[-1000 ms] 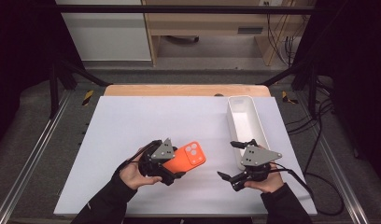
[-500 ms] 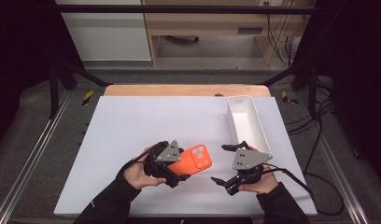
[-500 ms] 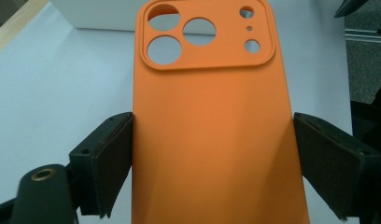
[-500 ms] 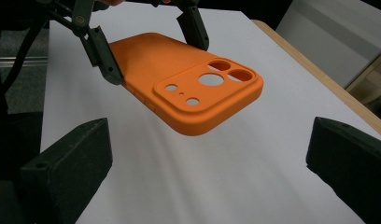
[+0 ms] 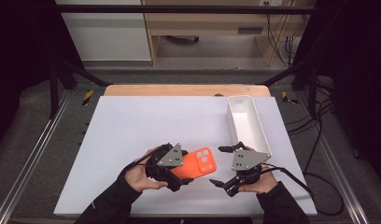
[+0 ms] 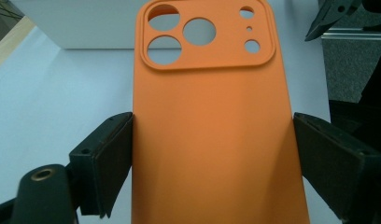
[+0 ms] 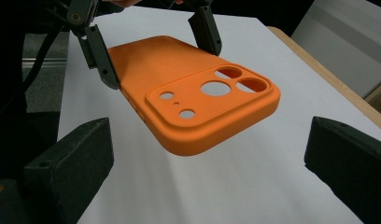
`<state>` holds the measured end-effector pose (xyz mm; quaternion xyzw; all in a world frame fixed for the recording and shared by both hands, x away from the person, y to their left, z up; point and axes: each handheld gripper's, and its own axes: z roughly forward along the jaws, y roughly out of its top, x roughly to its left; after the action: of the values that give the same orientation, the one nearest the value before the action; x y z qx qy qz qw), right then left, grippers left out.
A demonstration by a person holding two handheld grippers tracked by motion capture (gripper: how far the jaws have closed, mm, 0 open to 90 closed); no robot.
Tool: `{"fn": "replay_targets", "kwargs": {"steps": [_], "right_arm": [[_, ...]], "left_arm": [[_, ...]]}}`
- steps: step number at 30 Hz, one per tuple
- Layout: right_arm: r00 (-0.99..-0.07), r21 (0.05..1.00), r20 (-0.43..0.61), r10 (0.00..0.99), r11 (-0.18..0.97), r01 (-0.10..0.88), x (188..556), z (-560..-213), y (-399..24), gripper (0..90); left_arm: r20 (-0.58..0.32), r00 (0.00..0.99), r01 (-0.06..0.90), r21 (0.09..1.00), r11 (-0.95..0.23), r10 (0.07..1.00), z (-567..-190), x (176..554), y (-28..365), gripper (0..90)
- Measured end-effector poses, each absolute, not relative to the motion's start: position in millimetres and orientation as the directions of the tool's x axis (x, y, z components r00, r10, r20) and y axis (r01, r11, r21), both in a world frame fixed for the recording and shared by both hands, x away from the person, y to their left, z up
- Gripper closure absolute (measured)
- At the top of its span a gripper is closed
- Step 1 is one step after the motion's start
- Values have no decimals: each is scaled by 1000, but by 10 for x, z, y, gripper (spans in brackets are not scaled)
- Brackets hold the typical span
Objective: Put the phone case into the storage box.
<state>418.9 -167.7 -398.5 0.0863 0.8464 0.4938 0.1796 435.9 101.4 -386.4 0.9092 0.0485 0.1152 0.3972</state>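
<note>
left gripper: squeezes the orange phone case by its two long sides, up off the white mat | right gripper: jaws wide apart and just now closing a bit, nothing between them, near the case's camera end | white tray: far right

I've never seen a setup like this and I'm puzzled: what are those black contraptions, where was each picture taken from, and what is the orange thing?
A person sits at a white table with hand-held tongs in each hand, not robot arms. The high view looks down from above; the other two come from small cameras riding on each tool, looking along its two black jaws. The left tongs clamp an orange phone case by its long edges, lifted above the table, camera cut-outs facing up. The right tongs stand open just beside the case's free end, apart from it; their jaws have just been closing slightly. A white tray stands at the table's right.
</note>
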Motion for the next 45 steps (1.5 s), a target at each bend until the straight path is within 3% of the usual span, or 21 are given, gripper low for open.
{"fn": "replay_targets", "kwargs": {"steps": [45], "right_arm": [[-980,882,-148,132,467,-70,4314,-4105,-1581,63]], "left_arm": [[184,982,-102,711,-696,44,-3839,4256,853,149]]}}
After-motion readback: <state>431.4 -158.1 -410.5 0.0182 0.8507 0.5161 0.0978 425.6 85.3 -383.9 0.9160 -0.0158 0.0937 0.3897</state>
